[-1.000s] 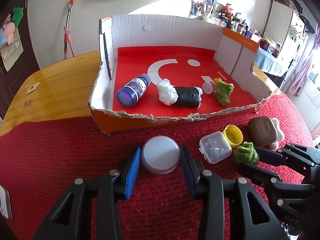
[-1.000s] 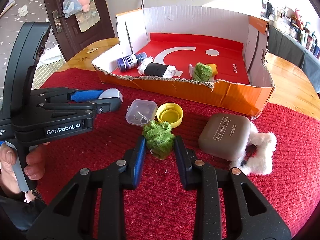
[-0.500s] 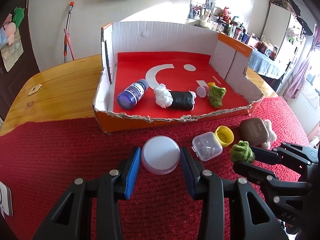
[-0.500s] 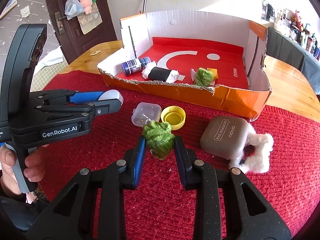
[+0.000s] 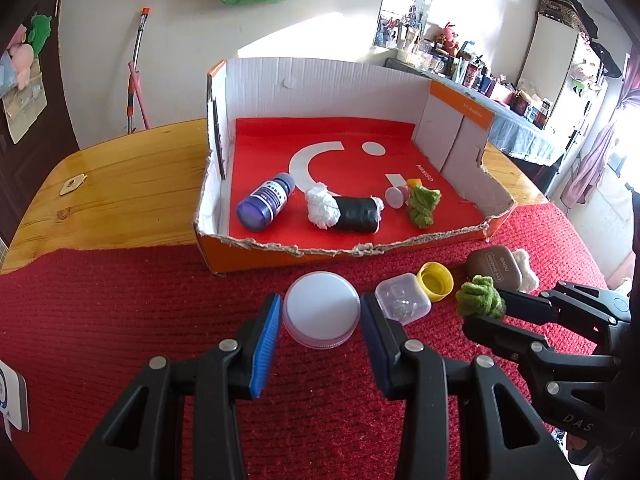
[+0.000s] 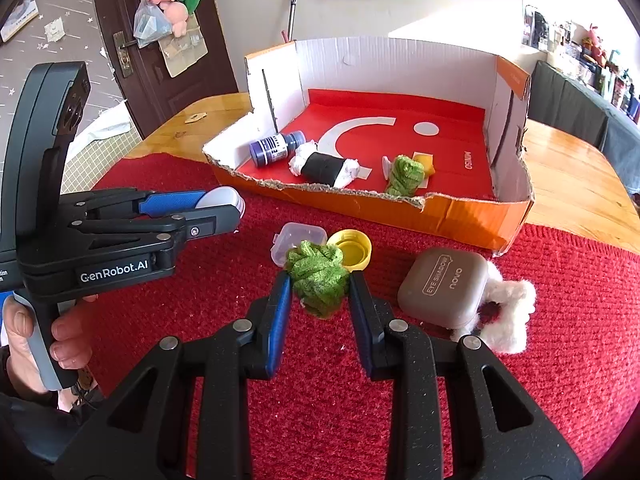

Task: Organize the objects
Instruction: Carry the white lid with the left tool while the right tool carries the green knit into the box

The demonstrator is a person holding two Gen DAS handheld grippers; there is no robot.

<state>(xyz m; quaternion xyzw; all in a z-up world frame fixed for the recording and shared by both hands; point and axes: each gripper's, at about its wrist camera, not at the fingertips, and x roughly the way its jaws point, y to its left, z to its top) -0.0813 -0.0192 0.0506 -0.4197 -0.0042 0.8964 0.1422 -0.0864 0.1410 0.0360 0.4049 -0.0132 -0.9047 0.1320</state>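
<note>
Left gripper (image 5: 320,316): clamped on a round white-lidded jar (image 5: 321,309), one blue pad on each side; the jar is raised above the red cloth (image 5: 120,320), in front of the box (image 5: 280,250).
Right gripper (image 6: 318,304): clamped on a green yarn ball (image 6: 318,278), held just above the cloth, near the box's front wall.
Box: open cardboard tray with a red floor and a torn orange front edge, on the cloth-covered counter (image 5: 112,204).
In the box: a blue bottle (image 5: 266,202) lying on its side at the left; a black roll with white fluffy ends (image 5: 344,212) beside it; a second green yarn bundle (image 5: 422,204) to the right, touching a small pink-white cap (image 5: 395,197).
On the cloth: a clear plastic case (image 5: 402,298), with a yellow cap (image 5: 436,281) just beside it; a brown earbud case (image 6: 444,288) resting against a white fluffy piece (image 6: 506,316).
</note>
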